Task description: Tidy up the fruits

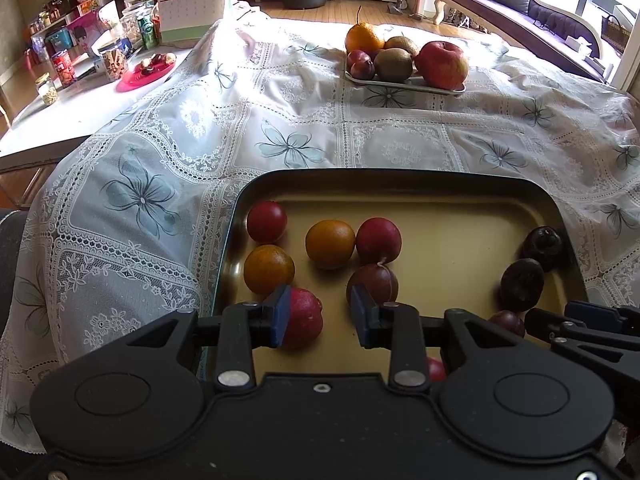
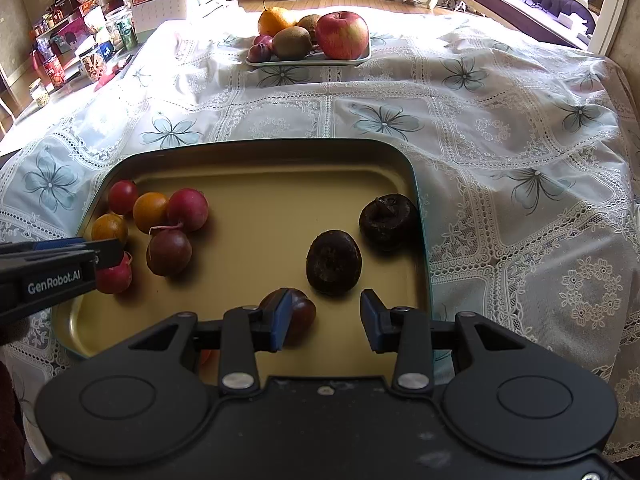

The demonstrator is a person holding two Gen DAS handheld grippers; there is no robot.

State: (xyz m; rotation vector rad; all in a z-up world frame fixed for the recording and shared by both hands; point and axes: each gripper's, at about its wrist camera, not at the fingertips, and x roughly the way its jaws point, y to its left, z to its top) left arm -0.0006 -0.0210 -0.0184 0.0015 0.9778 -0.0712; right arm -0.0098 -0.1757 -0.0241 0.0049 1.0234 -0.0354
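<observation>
Over the near gold tray (image 2: 256, 152) we hold both grippers with nothing grasped: our left gripper (image 1: 320, 314) gapes beside a red fruit (image 1: 304, 318), our right gripper (image 2: 326, 318) gapes beside a dark plum (image 2: 298, 314). Across the lace tablecloth (image 2: 500, 128), a white plate (image 2: 308, 62) carries an apple (image 2: 342, 34), kiwis and an orange.

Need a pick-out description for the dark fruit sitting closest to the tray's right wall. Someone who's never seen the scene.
Start at the gold tray nearest the camera on the lace tablecloth. Follow its right wall to the far dark fruit, nearly touching that wall. Unlike the flatter dark one beside it, it has a stubby knob on top.
</observation>
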